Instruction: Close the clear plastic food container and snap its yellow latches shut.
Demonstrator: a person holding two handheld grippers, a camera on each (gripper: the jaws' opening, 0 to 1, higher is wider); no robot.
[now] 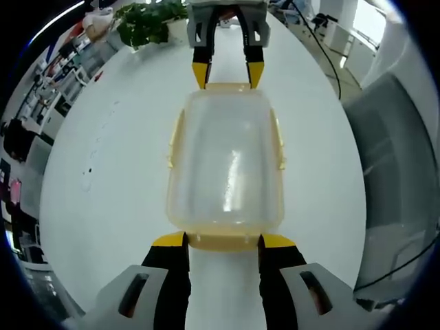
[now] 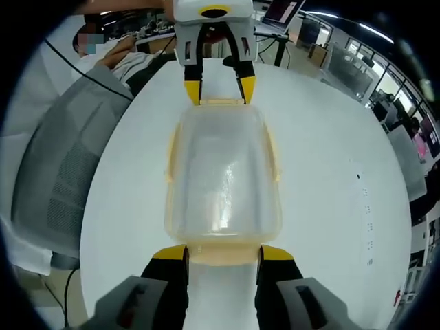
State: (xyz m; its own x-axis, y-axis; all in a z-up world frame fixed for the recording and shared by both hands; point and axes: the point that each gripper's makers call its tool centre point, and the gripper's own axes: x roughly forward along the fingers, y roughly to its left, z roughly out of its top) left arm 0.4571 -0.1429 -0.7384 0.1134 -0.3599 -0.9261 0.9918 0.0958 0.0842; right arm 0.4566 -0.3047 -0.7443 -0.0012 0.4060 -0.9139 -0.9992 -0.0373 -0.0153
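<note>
Container [image 1: 227, 168], lid on, on white table [image 1: 110, 172]; my left gripper [image 1: 223, 242] and right gripper [image 2: 222, 252] spread wide, tips at opposite end latches

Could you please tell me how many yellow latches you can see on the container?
4: one at each short end, by the left gripper and right gripper, one on each long side of the container.
</note>
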